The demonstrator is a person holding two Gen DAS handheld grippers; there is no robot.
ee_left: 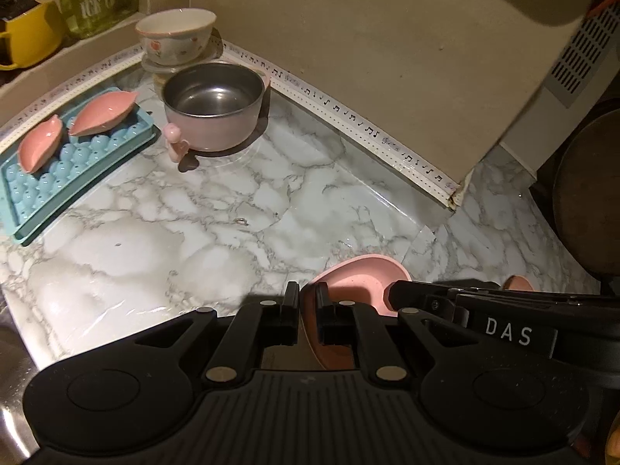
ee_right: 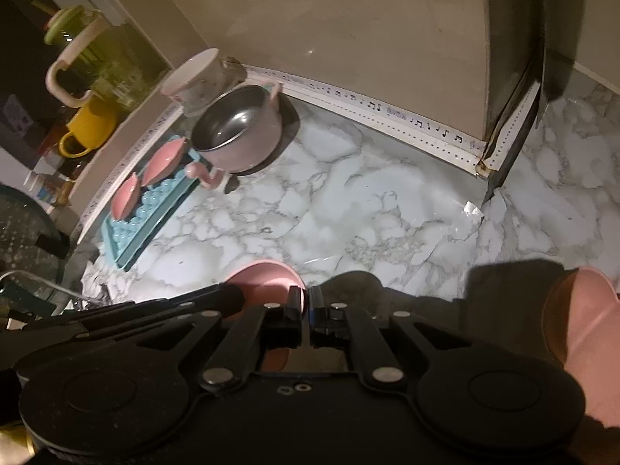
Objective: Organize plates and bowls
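**Pink Dish Pinched by the Left Claw**

Pink dish (ee_left: 358,279) sits nearest the lens, its rim clamped in the closed left gripper (ee_left: 308,302) above the marble counter (ee_left: 232,201). Right gripper (ee_right: 305,302) is closed too; whether it pinches anything cannot be told. Judged step: carrying. Next move: set the dish beside the steel bowl (ee_left: 213,104) and blue tray (ee_left: 77,166).
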